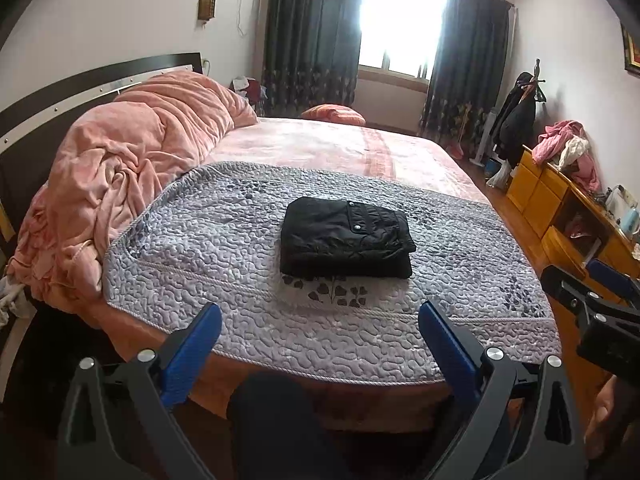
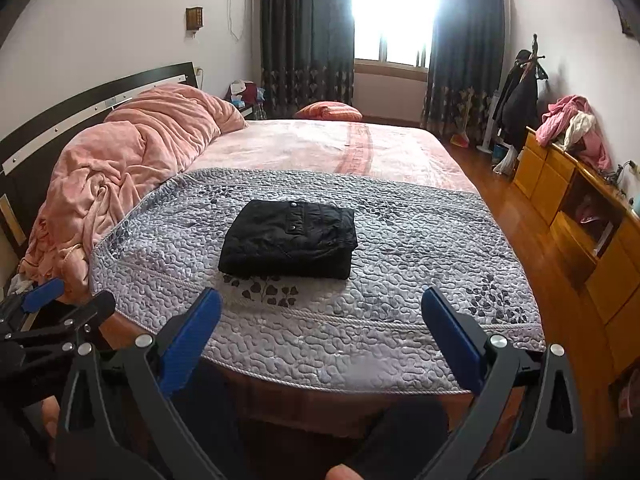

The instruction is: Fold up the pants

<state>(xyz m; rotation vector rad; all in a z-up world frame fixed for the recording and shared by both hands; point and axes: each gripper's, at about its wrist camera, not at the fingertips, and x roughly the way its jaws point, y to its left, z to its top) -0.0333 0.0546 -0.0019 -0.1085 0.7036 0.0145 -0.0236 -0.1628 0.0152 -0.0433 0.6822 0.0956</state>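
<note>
On the grey quilt (image 1: 240, 220) near the bed's foot, the black pants (image 1: 346, 238) already lie folded square, so the left hand-held gripper (image 1: 320, 316) and right hand-held gripper (image 2: 322, 302), both spread wide and empty, should hang clear without nudging them.

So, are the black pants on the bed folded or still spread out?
Folded. The black pants lie as a compact layered rectangle on the grey quilted cover, stacked edges visible at the front; neither gripper touches them.
</note>
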